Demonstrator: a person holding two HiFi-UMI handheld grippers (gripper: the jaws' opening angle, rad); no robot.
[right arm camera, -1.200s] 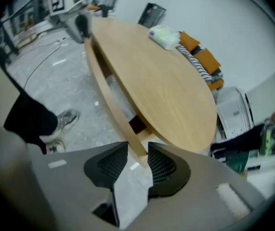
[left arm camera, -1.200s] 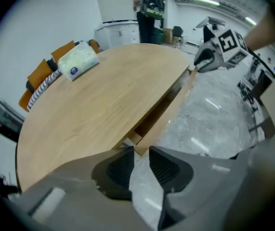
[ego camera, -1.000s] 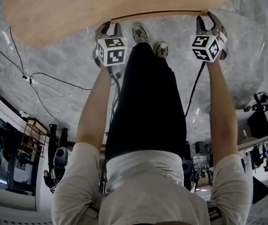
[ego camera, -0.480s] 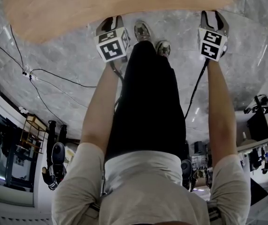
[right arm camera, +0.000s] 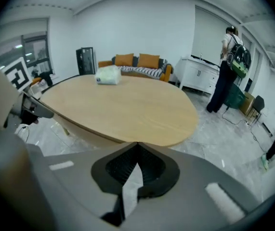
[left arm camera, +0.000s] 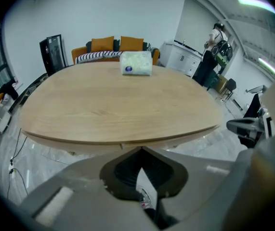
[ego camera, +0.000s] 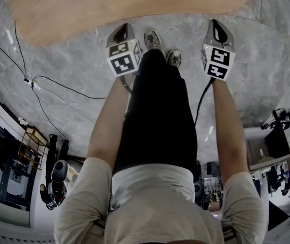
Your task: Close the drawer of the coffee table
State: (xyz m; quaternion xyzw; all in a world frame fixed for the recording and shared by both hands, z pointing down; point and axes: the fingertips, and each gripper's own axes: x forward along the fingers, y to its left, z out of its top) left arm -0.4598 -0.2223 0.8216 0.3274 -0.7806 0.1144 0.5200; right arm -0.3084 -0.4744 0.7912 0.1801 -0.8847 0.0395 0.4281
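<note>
left gripper (ego camera: 123, 30), right gripper (ego camera: 216, 27) | both fingers just clenched, nothing between | 1 coffee table (ego camera: 109, 4) | 1 tissue pack (left arm camera: 136, 63)

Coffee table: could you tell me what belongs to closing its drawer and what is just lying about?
Job: coffee table; left gripper, right gripper, jaws just closed, empty.
Lying about: tissue pack on the table; floor cables; sofa.

The head view looks steeply down past the person's torso (ego camera: 155, 202) and legs to the marble floor (ego camera: 73, 65), with the coffee table (ego camera: 129, 4) at 12 o'clock. Both gripper views sit low, near the table's front edge, facing across its top toward the sofa (left arm camera: 113, 49) at 12 o'clock. All three views share the tabletop. The gripper views also share the tissue pack (left arm camera: 136, 63).
</note>
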